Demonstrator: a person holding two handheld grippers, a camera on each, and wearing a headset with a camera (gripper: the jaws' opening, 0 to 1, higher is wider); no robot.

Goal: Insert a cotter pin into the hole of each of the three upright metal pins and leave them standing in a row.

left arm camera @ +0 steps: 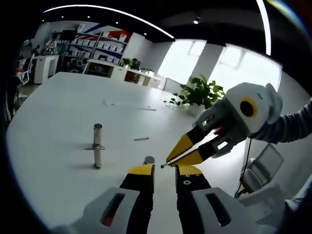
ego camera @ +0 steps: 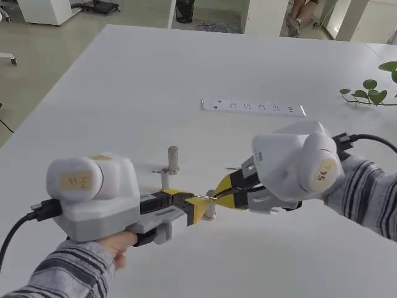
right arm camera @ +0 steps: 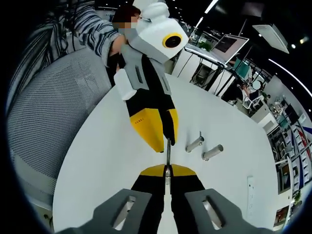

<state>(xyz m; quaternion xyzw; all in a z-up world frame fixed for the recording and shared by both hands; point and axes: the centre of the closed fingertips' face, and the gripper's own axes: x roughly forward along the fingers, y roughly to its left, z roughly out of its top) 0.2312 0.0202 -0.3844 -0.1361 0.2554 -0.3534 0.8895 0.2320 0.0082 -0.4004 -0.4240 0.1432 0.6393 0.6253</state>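
My right gripper (right arm camera: 167,171) clamps one end of the cotter pin (right arm camera: 168,152), probably light, thin and slippery, its free tip near a metal pin (left arm camera: 148,159); my left gripper (left arm camera: 165,170) stands parted, empty.

Three grey metal pins stand upright on the white top. In the head view, the far pin (ego camera: 173,158) and the middle pin (ego camera: 165,181) stand just beside each other, the middle one at 7 o'clock. A fitted cotter pin (ego camera: 159,171) crosses where they overlap; I cannot tell which pin carries it. The near pin (ego camera: 210,211) stands apart at 4 o'clock. My right gripper (ego camera: 215,198) clamps the held cotter pin (ego camera: 208,198), thin and roughly level, its tip at the near pin's head. A loose cotter pin (left arm camera: 141,139) lies flat at 3 o'clock from the pair.
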